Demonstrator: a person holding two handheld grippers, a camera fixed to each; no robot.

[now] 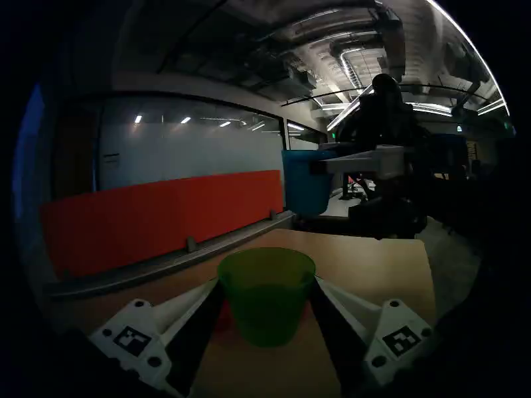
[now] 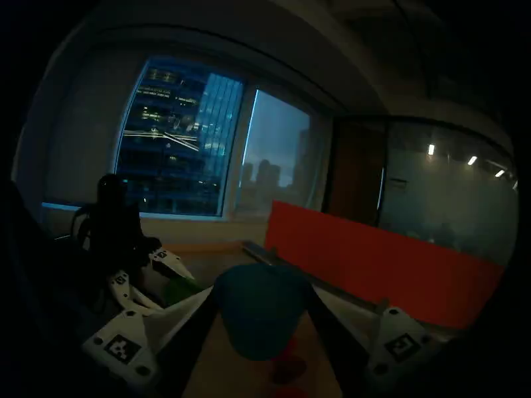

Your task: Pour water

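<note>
Gripping the blue cup point(image 2: 260, 322) by its sides, the right gripper point(image 2: 261, 295) has both fingers pressed against it. In the left gripper view that cup hangs upright in the air beyond the table's far edge, higher than the green cup point(image 1: 267, 302). That height probably lets it tip downward into the lower cup. The left gripper point(image 1: 267, 286) is likewise closed on the green cup, one finger against each side. It holds the cup upright, mouth up, over the wooden table point(image 1: 372, 265) near its near edge, likely as the steady receiver. Neither cup is tilted yet, so pouring seems not begun, and the light is too dim to tell whether either holds water. Something small and red point(image 2: 289, 361) lies on the table below. A red partition point(image 1: 166, 212) runs along the table's far left edge.
</note>
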